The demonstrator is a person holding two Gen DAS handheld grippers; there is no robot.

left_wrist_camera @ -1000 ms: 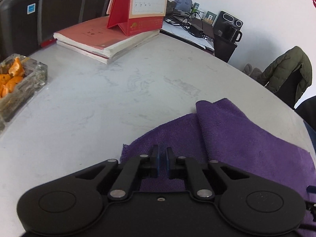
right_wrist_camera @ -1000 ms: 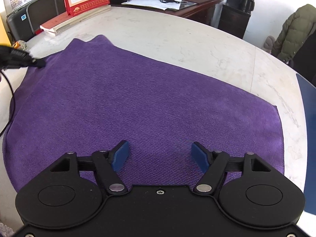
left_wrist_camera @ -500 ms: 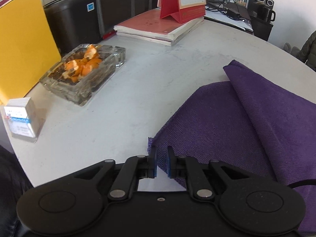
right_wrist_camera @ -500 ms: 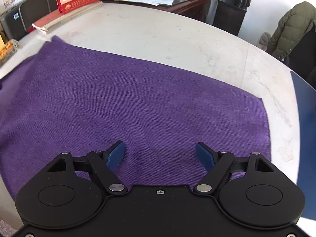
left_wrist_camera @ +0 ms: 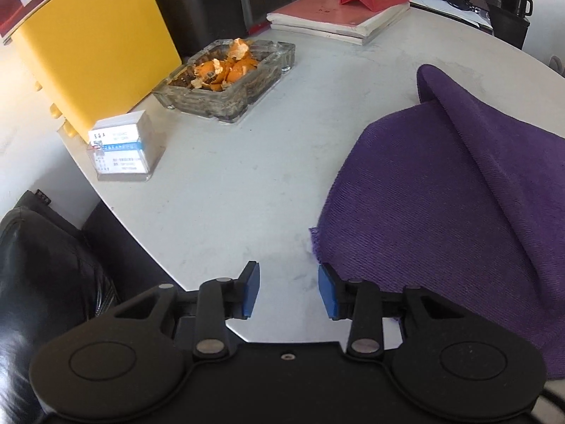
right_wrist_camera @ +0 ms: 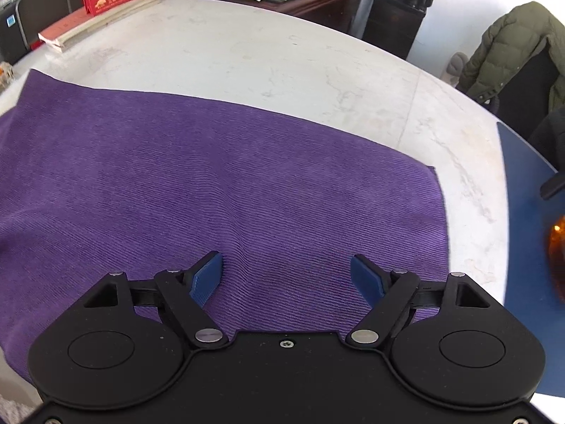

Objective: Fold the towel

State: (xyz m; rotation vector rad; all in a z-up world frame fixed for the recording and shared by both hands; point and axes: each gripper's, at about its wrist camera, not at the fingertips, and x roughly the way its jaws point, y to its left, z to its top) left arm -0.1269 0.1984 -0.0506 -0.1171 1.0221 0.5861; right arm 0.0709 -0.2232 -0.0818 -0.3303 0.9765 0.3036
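Observation:
A purple towel (left_wrist_camera: 441, 212) lies on the white marble table (left_wrist_camera: 247, 176), its upper layer folded over with a raised ridge running toward the far corner. My left gripper (left_wrist_camera: 287, 291) hovers over bare table just left of the towel's near corner; its jaws are opening and nothing is between them. In the right wrist view the towel (right_wrist_camera: 176, 176) spreads wide and flat. My right gripper (right_wrist_camera: 286, 275) stands open above the towel's near edge, its blue pads apart over the cloth without pinching it.
A glass dish of orange peels (left_wrist_camera: 226, 77), a small card box (left_wrist_camera: 122, 152) and a yellow box (left_wrist_camera: 91, 42) stand at the left. Books with a red calendar (left_wrist_camera: 339, 17) lie at the back. The table edge and a black chair (left_wrist_camera: 46, 265) are near left. A blue board (right_wrist_camera: 529, 212) lies right.
My left gripper let go of the towel's corner, opened, and drew back to the left off the cloth. The folded layer now rests on the towel. The right gripper stayed nearly still.

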